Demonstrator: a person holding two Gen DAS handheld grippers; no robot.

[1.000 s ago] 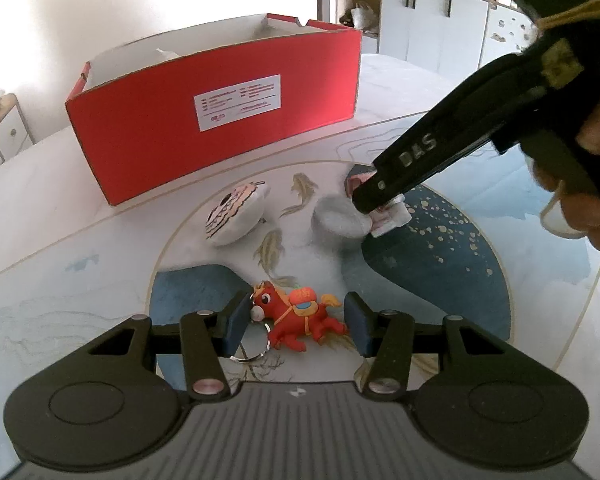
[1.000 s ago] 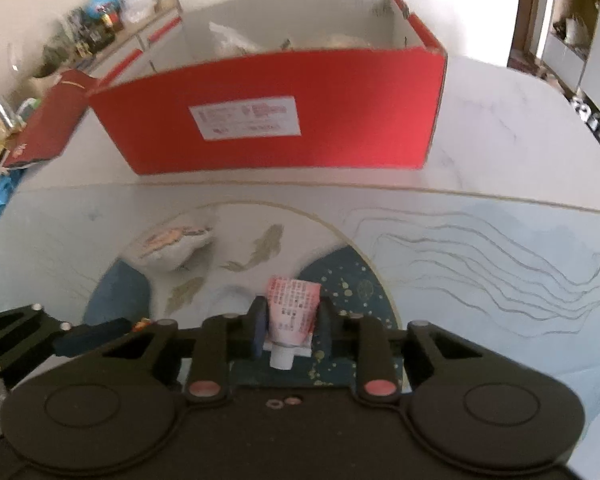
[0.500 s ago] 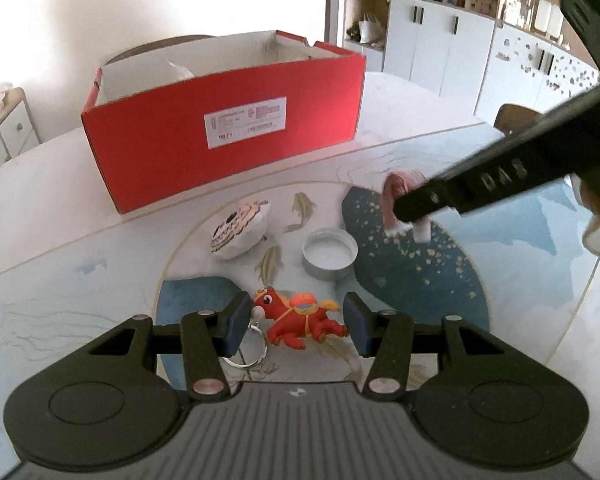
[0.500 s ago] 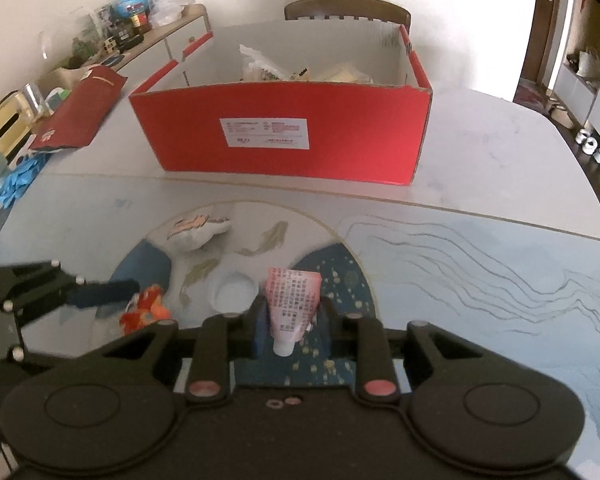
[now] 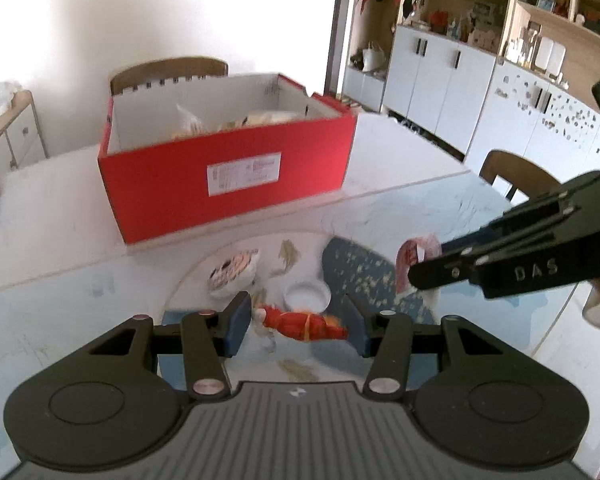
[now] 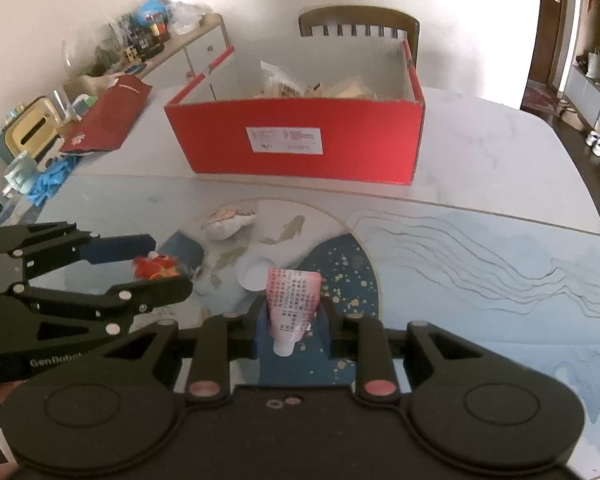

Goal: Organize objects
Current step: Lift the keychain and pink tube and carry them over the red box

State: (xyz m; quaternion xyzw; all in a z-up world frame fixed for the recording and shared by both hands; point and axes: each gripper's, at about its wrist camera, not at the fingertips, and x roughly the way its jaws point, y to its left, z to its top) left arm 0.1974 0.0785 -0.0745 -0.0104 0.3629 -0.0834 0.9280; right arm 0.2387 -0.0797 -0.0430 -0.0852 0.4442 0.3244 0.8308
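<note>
My left gripper (image 5: 296, 320) is shut on a red horse keychain (image 5: 300, 322) and holds it above the table; the right wrist view shows the horse (image 6: 156, 266) between the left gripper's fingers (image 6: 120, 248). My right gripper (image 6: 294, 312) is shut on a pink tube (image 6: 294, 296), cap toward the camera, and also holds it in the air. In the left wrist view the tube (image 5: 410, 256) hangs at the right gripper's tip (image 5: 416, 276). The open red box (image 5: 228, 184) (image 6: 300, 140), with several items inside, stands beyond both.
On the painted mat lie a white round lid (image 6: 254, 272) and a small patterned white pouch (image 6: 228, 220). A red box lid (image 6: 104, 120) and blue gloves (image 6: 50, 178) lie at the far left. A wooden chair (image 6: 358, 26) stands behind the box.
Both grippers have risen, with the horse and the tube in them, so the table and box look smaller. The horse has turned to lie sideways between the left jaws.
</note>
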